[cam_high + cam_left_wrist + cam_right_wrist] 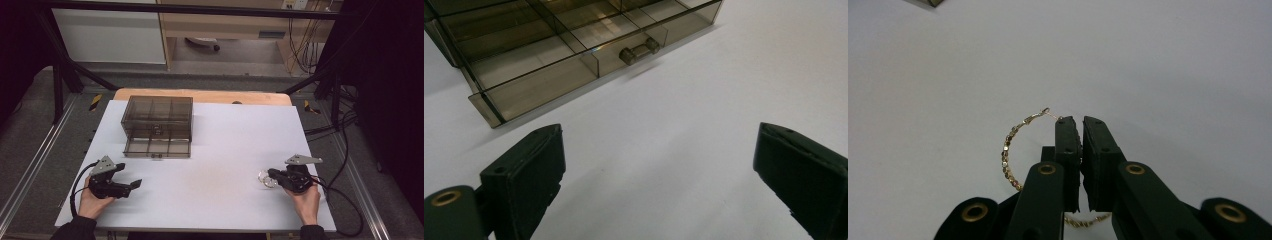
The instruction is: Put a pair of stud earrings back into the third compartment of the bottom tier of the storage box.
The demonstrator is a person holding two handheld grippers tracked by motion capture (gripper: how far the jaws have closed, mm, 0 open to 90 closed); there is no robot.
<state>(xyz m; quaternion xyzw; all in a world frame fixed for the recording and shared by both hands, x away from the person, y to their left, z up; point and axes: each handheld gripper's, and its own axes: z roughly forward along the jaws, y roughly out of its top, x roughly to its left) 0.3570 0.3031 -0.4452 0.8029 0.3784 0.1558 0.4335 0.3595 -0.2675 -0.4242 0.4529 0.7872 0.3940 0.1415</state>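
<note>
A gold beaded hoop earring (1007, 152) lies on the white table, where it looks like a small ring (268, 180) at the right. My right gripper (1082, 122) is shut on the hoop's thin wire near its clasp; in the high view this gripper (271, 174) sits low over the table. A smoky clear drawer box (157, 116) stands at the back left with its lower drawer (549, 55) pulled out, and its compartments look empty. Short of the drawer, my left gripper (659, 165) hangs open with nothing between its jaws, at the front left (128, 175) of the table.
The white table top (215, 150) spreads between both hands. The drawer's small handle (639, 49) faces the left gripper. A black frame and cables (345, 165) run along the table's right side.
</note>
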